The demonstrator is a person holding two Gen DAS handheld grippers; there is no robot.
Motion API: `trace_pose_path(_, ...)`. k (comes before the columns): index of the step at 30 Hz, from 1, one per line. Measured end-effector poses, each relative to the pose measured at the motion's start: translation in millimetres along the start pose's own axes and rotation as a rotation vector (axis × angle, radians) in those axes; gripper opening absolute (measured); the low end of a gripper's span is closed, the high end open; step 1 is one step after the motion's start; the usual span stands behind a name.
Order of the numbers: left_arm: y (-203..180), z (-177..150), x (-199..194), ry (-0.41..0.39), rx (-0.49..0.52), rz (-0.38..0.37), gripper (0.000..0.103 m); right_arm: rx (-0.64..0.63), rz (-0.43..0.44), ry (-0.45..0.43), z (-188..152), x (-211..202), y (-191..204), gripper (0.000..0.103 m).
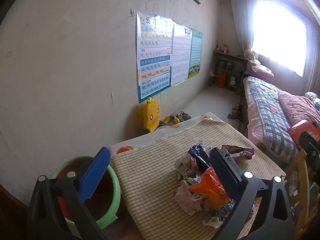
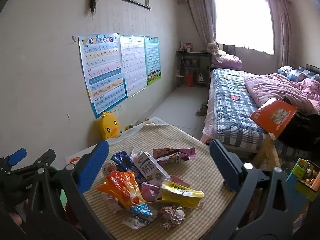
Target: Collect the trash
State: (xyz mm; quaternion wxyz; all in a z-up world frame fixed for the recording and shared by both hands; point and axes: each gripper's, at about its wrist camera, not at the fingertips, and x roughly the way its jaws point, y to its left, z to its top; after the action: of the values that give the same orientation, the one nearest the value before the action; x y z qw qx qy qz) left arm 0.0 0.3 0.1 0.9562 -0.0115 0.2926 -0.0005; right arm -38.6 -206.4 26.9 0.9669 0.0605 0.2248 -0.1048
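Lying in a loose heap on the striped cloth of the bench (image 2: 200, 172), the trash (image 2: 152, 182) sits near the front edge: an orange snack bag (image 2: 122, 190), a white drink carton (image 2: 152, 170) tipped on its side, a yellow wrapper (image 2: 180, 195) to the right of the bag, a dark blue wrapper (image 2: 124, 163) behind it and a brown-and-purple packet (image 2: 174, 154) at the far side, with crumpled foil at the near edge.

At the bench's left end, on the floor, stands a green bin (image 1: 112, 198) with a dark red inside.

Both tools hang above the bench with nothing between their blue pads. The left hand-held gripper (image 1: 158, 170) has its jaws spread wide; in its own view the left pad stands over the bin's rim and the right pad over the heap. The right hand-held gripper (image 2: 160, 162) is likewise wide open, its pads framing the heap from either side without touching it.

A yellow duck toy (image 2: 109, 128) leans on the wall beyond the bench, and a bed (image 2: 232, 110) with a checked quilt lies far right.
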Motion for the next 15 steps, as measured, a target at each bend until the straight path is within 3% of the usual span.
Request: trace_pose_path(15, 2.7, 0.8, -0.7, -0.017, 0.015, 0.016, 0.095, 0.008, 0.013, 0.007, 2.1, 0.9, 4.3, 0.099)
